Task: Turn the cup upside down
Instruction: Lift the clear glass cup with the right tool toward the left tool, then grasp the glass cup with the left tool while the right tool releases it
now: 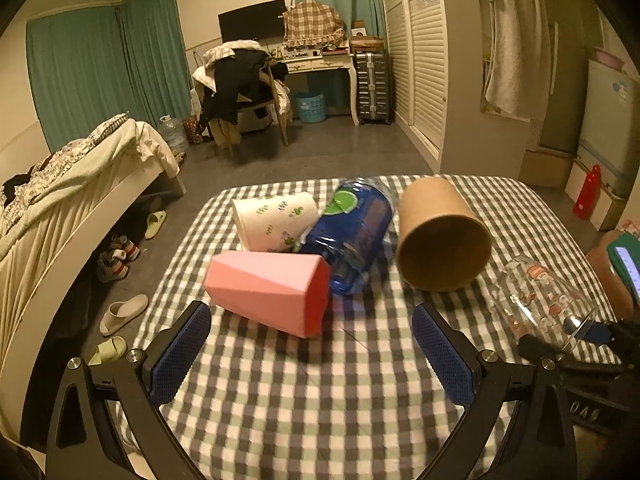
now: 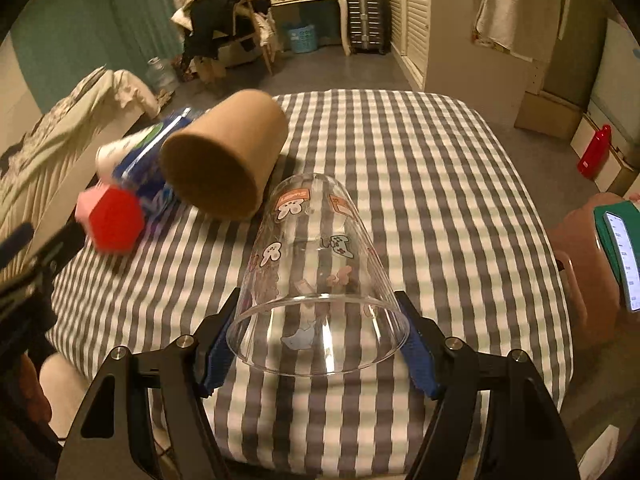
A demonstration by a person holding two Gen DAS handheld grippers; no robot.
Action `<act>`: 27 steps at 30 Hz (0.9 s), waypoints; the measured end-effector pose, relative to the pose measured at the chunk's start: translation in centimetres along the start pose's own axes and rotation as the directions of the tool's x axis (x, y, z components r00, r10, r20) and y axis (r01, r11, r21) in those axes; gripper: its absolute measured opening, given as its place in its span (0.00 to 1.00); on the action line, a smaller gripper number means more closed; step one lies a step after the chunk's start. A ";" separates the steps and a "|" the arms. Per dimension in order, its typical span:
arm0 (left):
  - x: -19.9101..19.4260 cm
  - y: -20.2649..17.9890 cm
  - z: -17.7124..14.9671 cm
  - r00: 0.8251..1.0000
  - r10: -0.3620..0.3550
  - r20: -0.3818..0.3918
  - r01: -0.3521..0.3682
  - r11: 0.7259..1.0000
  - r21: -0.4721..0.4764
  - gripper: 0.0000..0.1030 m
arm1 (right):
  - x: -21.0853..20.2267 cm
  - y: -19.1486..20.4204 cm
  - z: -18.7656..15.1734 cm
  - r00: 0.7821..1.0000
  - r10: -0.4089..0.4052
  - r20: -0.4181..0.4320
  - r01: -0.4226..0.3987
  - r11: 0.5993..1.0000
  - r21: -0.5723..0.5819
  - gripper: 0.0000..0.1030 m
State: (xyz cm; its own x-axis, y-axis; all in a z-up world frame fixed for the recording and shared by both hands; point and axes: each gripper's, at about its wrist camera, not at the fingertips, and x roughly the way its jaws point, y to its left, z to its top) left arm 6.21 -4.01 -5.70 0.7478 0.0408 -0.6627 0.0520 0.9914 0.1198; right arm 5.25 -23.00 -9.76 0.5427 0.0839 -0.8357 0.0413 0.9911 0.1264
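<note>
Lying on its side over the checked tablecloth [image 2: 420,184], the clear glass [image 2: 316,276] was gripped near its rim between the pads of the right claw [image 2: 318,344], mouth toward the camera. The left claw [image 1: 312,344] was held wide open and empty near the pink cup [image 1: 268,292]. The flip was judged begun, not finished.

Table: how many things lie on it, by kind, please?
Cups: 4 - pink, white printed, brown paper, clear, held in the right tool
Bottles: 1 - blue
Total: 5
</note>
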 end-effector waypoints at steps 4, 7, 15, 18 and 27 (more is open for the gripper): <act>0.3 -1.4 -0.2 1.000 0.005 -0.023 -0.005 1.000 0.009 1.00 | 0.3 -0.2 -1.2 1.000 0.019 -0.004 -0.019 1.000 -0.005 0.69; 0.5 -2.0 -0.1 0.999 0.020 -0.032 -0.020 1.000 0.015 1.00 | 0.5 -0.4 -1.6 0.999 0.037 -0.001 -0.037 0.999 -0.004 0.69; 1.2 -2.5 0.6 0.997 0.051 -0.052 -0.051 0.999 -0.001 1.00 | 0.2 -1.1 -0.6 0.998 0.064 0.009 -0.064 0.997 -0.044 0.86; 1.4 -3.0 1.0 0.997 0.056 -0.058 -0.056 0.998 0.003 1.00 | -1.4 -1.7 -0.1 0.994 0.104 0.047 -0.101 0.993 -0.053 0.90; 1.1 -5.3 2.4 0.996 0.007 -0.086 -0.007 1.000 -0.005 1.00 | -5.2 -5.0 1.7 0.987 0.021 0.156 -0.011 0.998 -0.064 0.91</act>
State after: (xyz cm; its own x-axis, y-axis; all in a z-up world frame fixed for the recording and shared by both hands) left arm 8.35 -9.49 -5.25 0.6886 0.0581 -0.7229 0.0434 0.9917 0.1211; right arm 3.63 -28.59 -5.11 0.6680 0.0878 -0.7390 -0.0183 0.9947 0.1016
